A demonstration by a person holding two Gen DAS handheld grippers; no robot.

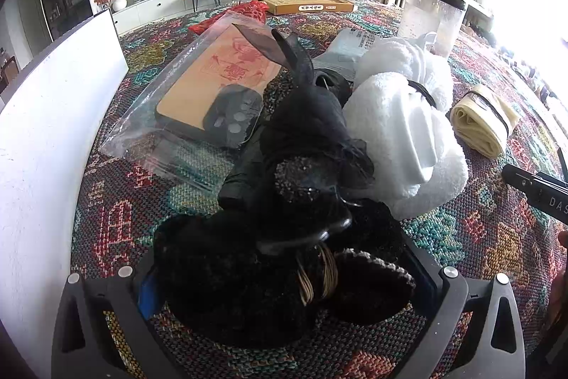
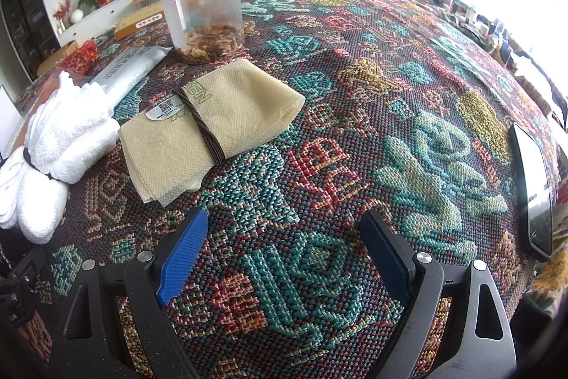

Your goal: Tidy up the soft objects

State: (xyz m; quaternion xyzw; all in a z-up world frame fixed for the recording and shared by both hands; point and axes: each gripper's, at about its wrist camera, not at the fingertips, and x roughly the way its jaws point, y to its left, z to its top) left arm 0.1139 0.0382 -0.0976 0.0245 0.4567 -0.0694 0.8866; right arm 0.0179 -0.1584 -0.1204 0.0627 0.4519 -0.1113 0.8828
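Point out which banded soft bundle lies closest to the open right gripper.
The flat, folded pale-yellow mesh cloth, bound by a brown woven band, lies just ahead of the right gripper. The fluffy white towel bundle lies farther left.

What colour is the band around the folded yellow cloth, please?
Dark brown band, clearest in the right wrist view.

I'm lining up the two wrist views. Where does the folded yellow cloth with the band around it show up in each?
Left wrist: yellow cloth at the right edge, right of the white towel bundle.
Right wrist: yellow cloth left of centre, beyond the open fingers.
Shared landmark: the clear jar behind it.
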